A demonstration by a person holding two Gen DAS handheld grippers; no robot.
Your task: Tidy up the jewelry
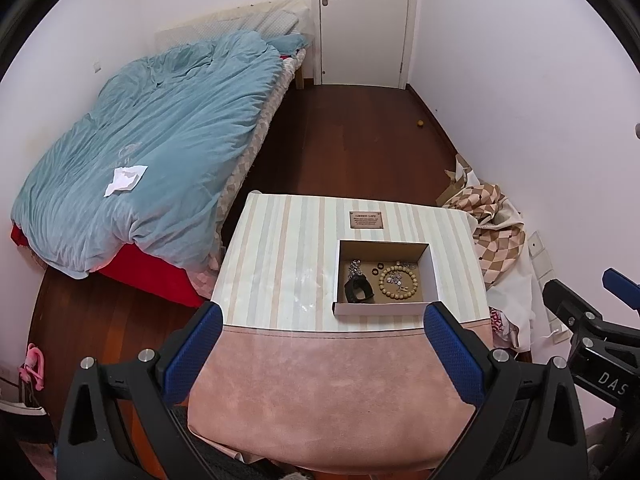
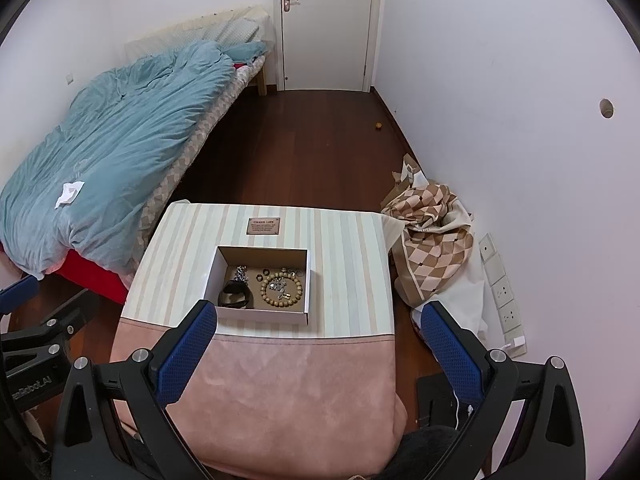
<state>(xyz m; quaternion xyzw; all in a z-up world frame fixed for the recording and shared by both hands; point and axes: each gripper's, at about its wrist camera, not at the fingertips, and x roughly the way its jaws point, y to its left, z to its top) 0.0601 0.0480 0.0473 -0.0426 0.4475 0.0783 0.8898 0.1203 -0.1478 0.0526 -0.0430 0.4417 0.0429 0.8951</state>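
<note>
A shallow white cardboard box [image 1: 435, 272] [image 2: 264, 314] sits on a small table with a striped and pink cover [image 1: 280, 248] [image 2: 352, 264]. Inside lie a wooden bead bracelet [image 1: 399, 281] [image 2: 281, 287], a black band [image 1: 359, 289] [image 2: 236, 295], a silver chain [image 1: 354, 267] [image 2: 241, 271], two small dark rings [image 1: 377, 269] [image 2: 262, 274] and small silver pieces. My left gripper [image 1: 323, 354] is open and empty, held above the table's near pink part. My right gripper [image 2: 318, 352] is open and empty, near the box's front edge.
A bed with a blue duvet [image 1: 148, 148] [image 2: 112, 132] stands left of the table. Checked fabric [image 1: 496, 240] [image 2: 432, 236] is heaped on the floor at the right wall. A closed white door [image 1: 362, 20] is at the back. A brown label [image 1: 367, 220] lies behind the box.
</note>
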